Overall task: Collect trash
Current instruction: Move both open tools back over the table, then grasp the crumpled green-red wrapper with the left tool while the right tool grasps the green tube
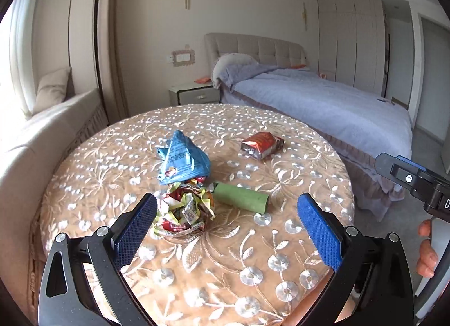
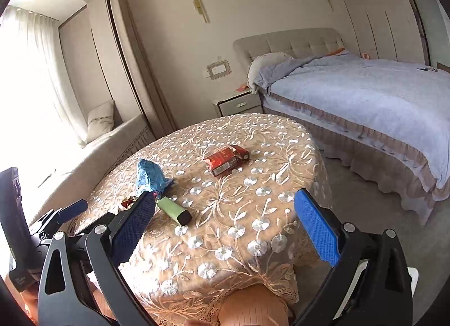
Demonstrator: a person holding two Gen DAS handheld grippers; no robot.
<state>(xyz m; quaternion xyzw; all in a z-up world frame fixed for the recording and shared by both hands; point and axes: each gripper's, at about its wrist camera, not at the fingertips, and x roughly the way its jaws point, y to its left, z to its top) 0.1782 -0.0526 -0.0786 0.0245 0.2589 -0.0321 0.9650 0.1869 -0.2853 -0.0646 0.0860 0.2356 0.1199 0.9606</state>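
Observation:
Several pieces of trash lie on a round table with an embroidered beige cloth (image 1: 213, 258). A crumpled blue bag (image 1: 182, 158) sits mid-table, also in the right wrist view (image 2: 150, 176). A crumpled multicoloured wrapper (image 1: 184, 210) lies just ahead of my left gripper's left finger. A green tube (image 1: 242, 196) lies beside it, also in the right wrist view (image 2: 173, 210). A red packet (image 1: 261, 145) lies farther back, also in the right wrist view (image 2: 225, 160). My left gripper (image 1: 227, 219) is open and empty above the table. My right gripper (image 2: 225, 213) is open and empty.
A bed with a lilac cover (image 1: 323, 100) stands right of the table. A nightstand (image 1: 194, 95) is behind it. A window seat with a cushion (image 1: 53, 117) runs along the left. The right gripper's body shows at the left wrist view's right edge (image 1: 416, 182).

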